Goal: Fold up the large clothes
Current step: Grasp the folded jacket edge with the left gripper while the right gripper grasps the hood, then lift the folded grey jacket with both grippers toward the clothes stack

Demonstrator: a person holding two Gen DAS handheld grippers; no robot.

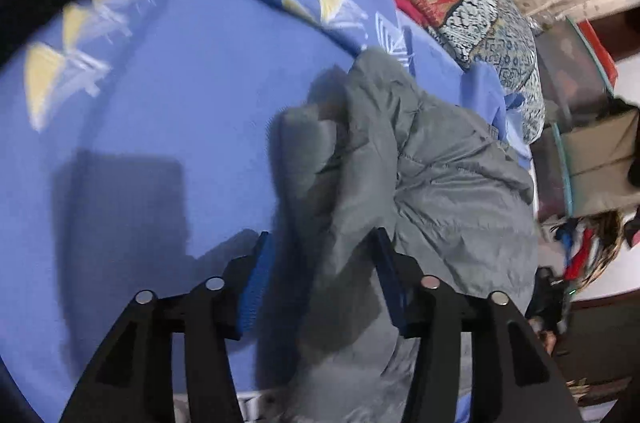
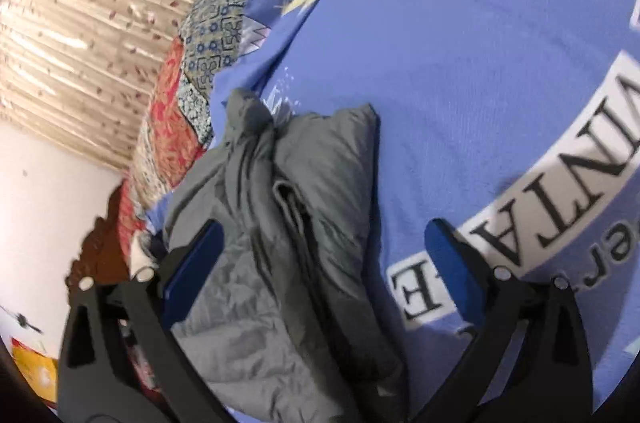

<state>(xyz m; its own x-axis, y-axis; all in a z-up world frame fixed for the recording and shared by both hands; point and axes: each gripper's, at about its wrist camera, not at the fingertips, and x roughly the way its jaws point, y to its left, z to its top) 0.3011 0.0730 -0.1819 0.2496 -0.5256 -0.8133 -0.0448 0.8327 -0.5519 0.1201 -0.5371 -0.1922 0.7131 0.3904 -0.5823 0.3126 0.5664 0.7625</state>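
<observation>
The left gripper (image 1: 320, 247) stands partly open over the gray jacket (image 1: 420, 175), with fabric between its pads but not pinched. The right gripper (image 2: 324, 239) is spread wide and holds nothing; the jacket (image 2: 280, 223) lies bunched on the blue bedsheet (image 2: 460, 83), toward 12 o'clock from both. I'd catch the far edge cleanly and lift both sides evenly. At 3 o'clock in the left view, a storage bin (image 1: 568, 71) looks stuffed; its contents are unclear.

Bedroom: bedsheet (image 1: 180, 111), pillows (image 1: 500, 35), curtain (image 2: 80, 23).
</observation>
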